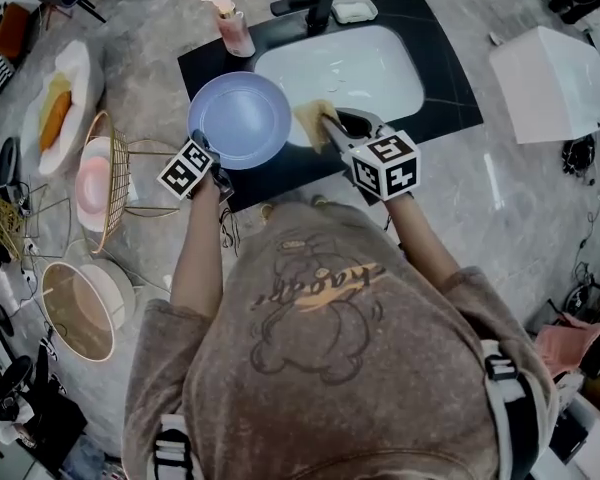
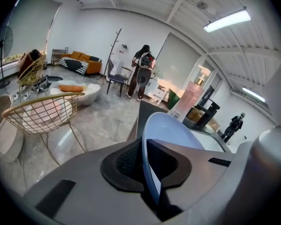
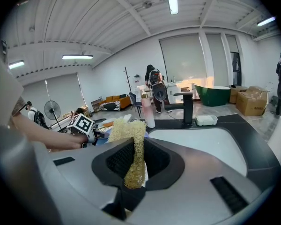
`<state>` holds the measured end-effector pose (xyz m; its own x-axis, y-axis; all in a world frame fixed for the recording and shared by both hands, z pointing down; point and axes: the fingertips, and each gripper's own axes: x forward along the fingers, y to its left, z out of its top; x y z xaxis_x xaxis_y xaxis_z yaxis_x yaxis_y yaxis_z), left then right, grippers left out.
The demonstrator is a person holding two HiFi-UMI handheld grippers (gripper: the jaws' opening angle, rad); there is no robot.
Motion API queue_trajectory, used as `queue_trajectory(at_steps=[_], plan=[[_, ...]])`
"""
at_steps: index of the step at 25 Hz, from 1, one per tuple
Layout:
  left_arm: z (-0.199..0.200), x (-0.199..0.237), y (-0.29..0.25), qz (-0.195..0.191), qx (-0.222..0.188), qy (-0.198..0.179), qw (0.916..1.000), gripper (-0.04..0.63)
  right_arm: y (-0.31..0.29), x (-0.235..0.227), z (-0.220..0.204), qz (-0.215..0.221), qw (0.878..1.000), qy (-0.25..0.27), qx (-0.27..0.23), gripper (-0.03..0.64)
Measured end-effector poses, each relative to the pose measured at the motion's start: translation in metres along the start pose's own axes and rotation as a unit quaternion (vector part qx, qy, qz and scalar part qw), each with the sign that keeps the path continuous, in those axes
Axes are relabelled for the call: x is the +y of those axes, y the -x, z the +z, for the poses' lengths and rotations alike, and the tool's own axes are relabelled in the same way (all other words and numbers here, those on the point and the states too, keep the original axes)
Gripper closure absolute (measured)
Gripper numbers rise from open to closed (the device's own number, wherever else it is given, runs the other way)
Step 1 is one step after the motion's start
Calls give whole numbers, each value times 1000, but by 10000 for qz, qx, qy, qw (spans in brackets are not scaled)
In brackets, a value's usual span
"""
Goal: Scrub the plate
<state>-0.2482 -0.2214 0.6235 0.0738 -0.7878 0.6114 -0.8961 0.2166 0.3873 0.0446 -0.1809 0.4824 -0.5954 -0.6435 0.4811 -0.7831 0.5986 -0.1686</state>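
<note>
Gripping the lilac plate (image 1: pixel 242 118) by its 7 o'clock rim, the left tool (image 1: pixel 214 166) is clamped tight, holding it above the dark counter (image 1: pixel 445 88) at the sink's (image 1: pixel 380 68) 9 o'clock. The right tool (image 1: pixel 330 128) pinches a yellow mesh scrubber (image 1: pixel 313 120) just beside the plate's 3 o'clock edge.

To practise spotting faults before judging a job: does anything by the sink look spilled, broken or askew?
Nothing stands out. The blue plate looks whole, clamped by its rim in the left hand-held gripper; the right hand-held gripper grips the yellow scrubber beside it. No spill shows.
</note>
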Motion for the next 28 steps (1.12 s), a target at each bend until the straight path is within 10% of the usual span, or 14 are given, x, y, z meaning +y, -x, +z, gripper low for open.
queue_trajectory(at_steps=[16, 28], plan=[[12, 5, -9, 362, 241, -1225, 9915, 476, -8, -8, 8, -122, 9999, -4, -62, 565], [100, -115, 70, -1411, -833, -1997, 9661, 476, -8, -12, 29, -184, 9991, 54, -372, 565]])
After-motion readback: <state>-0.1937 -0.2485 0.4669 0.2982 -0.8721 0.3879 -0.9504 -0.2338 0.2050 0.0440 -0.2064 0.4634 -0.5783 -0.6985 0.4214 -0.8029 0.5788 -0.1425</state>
